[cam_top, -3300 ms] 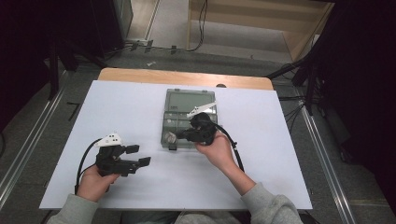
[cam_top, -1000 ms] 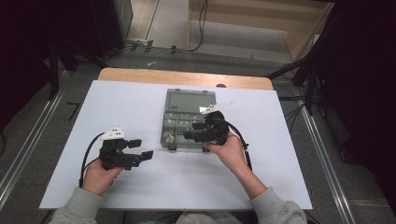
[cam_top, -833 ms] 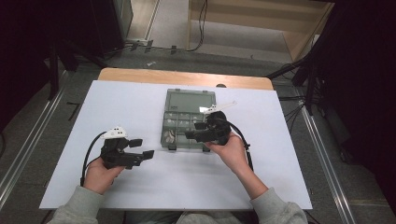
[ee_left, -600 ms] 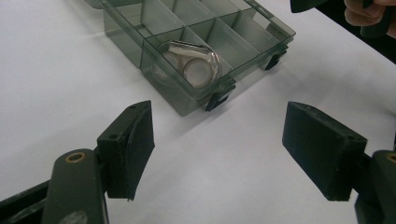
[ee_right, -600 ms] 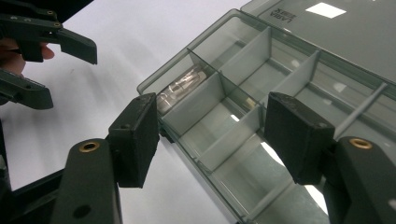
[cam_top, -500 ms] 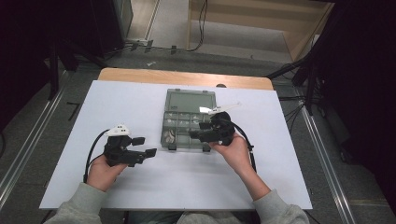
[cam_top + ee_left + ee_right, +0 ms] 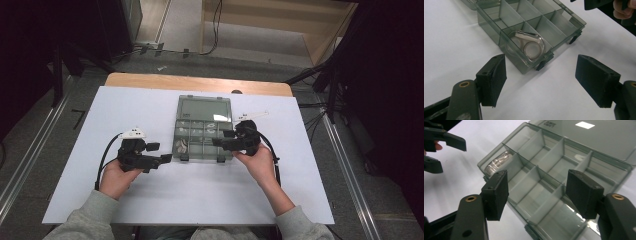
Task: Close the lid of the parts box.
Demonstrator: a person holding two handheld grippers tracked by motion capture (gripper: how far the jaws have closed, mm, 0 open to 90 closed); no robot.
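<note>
A smoky transparent compartment box (image 7: 202, 135) lies open on the white tabletop (image 7: 125, 105), its lid flat behind it. A shiny metal ring piece (image 7: 530, 46) rests in the front-left compartment, and it also glints as the metal piece (image 7: 497, 162) in the right gripper view. My left gripper (image 7: 161, 152) is open just left of the box's front corner, nothing between its jaws (image 7: 541, 82). My right gripper (image 7: 221, 138) is open above the box's front-right compartments (image 7: 537, 192), its pads apart from the box walls.
A wooden table edge (image 7: 200, 82) runs behind the white top. A small white strip (image 7: 252, 116) lies right of the lid. Cables and metal rails cross the floor around the table. The other hand's gripper (image 7: 444, 137) shows at the far side of the box.
The left gripper has drifted up and right, closer to the box's left front corner. The right gripper has shifted right, from over the box's middle to its right front part.
</note>
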